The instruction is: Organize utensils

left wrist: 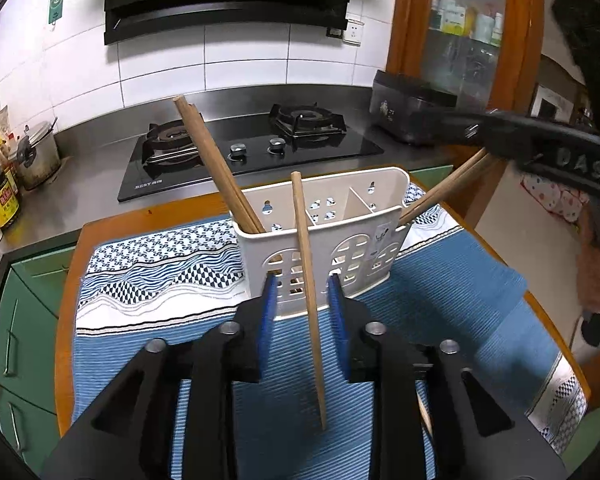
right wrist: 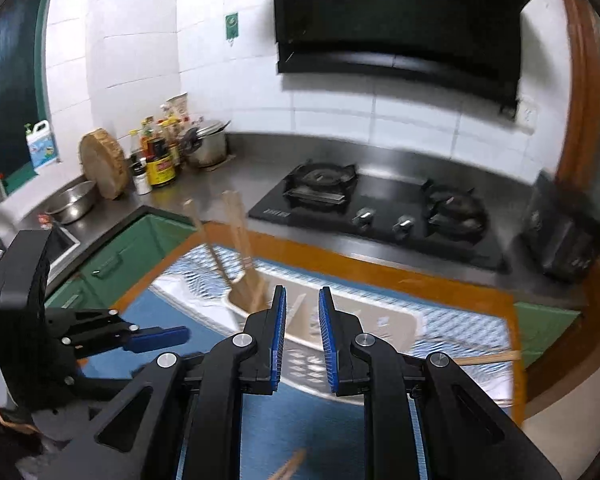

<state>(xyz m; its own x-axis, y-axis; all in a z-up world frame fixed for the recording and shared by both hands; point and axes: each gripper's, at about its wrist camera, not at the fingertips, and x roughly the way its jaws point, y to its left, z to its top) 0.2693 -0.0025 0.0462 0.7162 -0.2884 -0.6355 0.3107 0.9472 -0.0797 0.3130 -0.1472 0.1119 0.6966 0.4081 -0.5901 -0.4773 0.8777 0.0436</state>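
A white slotted utensil holder (left wrist: 332,240) stands on a blue patterned cloth (left wrist: 440,292); it also shows in the right wrist view (right wrist: 364,320). Wooden chopsticks (left wrist: 216,172) lean in its left compartment. One loose chopstick (left wrist: 308,292) stands tilted between the open fingers of my left gripper (left wrist: 304,300), untouched by the pads. More chopsticks (left wrist: 444,188) lie past the holder's right side. My right gripper (right wrist: 302,320) is open and empty above the holder. The left gripper shows in the right wrist view (right wrist: 156,336), the right gripper's body in the left wrist view (left wrist: 540,148).
A black gas hob (left wrist: 244,152) sits behind the wooden table (left wrist: 112,224). A pot (left wrist: 40,156) and sauce bottles (left wrist: 4,196) stand at the left. A black appliance (left wrist: 408,108) stands at the right. A steel bowl (right wrist: 72,200) and wooden board (right wrist: 102,168) sit by the sink.
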